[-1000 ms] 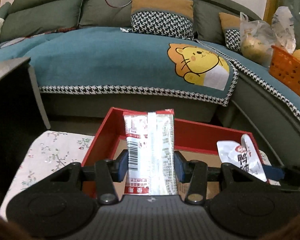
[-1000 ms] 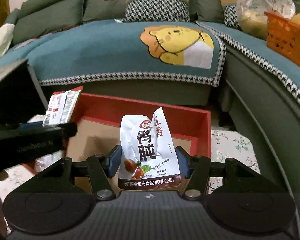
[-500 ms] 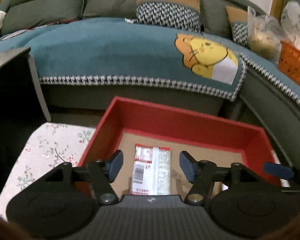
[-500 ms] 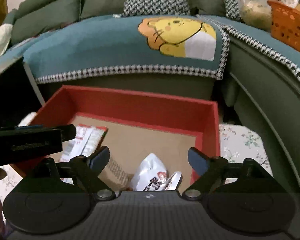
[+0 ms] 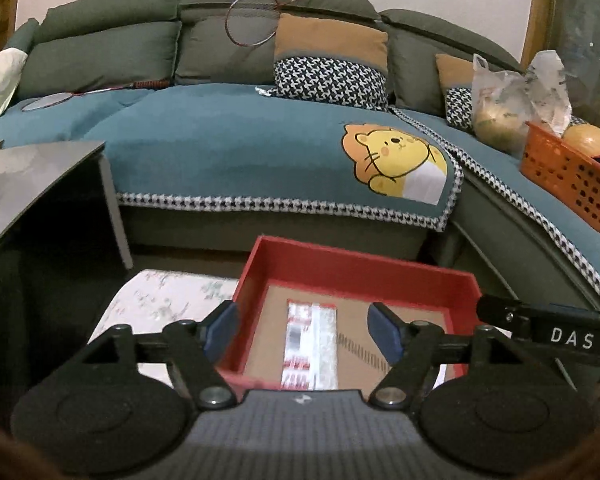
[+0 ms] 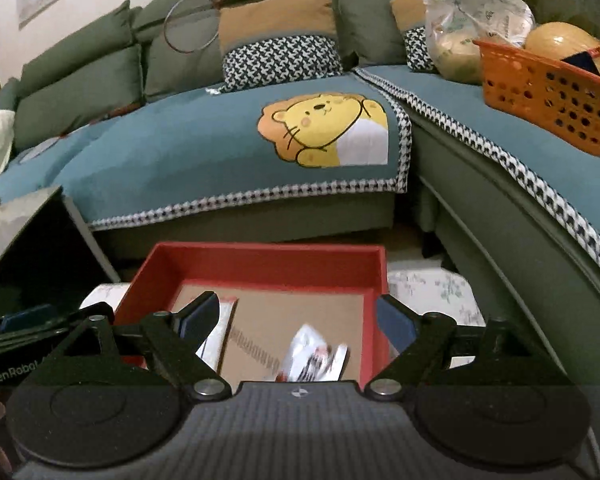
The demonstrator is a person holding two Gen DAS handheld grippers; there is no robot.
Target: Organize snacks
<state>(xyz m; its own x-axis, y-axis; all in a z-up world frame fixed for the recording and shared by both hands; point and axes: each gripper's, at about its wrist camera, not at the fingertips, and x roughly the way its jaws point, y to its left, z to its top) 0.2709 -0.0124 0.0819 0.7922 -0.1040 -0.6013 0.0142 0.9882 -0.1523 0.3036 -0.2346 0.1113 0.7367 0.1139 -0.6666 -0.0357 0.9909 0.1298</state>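
the left gripper (image 5: 302, 330) points downward over the near part of a shallow red cardboard box with a brown floor (image 5: 352, 270). its blue-padded jaws stand apart with nothing gripped, having just been opening. below the gap, a flat silver and red snack packet (image 5: 312, 344) lies on the box floor, toward the left side, lengthwise from near to far. the left pad hangs over the box's left wall and the right pad over the brown floor.

the right gripper (image 6: 298, 322) also tilts downward over the near end of the box, its jaws spread wide and empty; they have just been opening too. a crumpled white snack pouch with red and black print (image 6: 314, 356) lies on the floor near the right wall, blurred. the body of the left gripper shows at the left edge of the right wrist view.

the box sits on a pale floral cloth (image 5: 164, 300). beyond it stands a green sofa with a teal cartoon-lion cover (image 5: 260, 148), and at far right an orange plastic basket (image 6: 548, 92) rests on the sofa.
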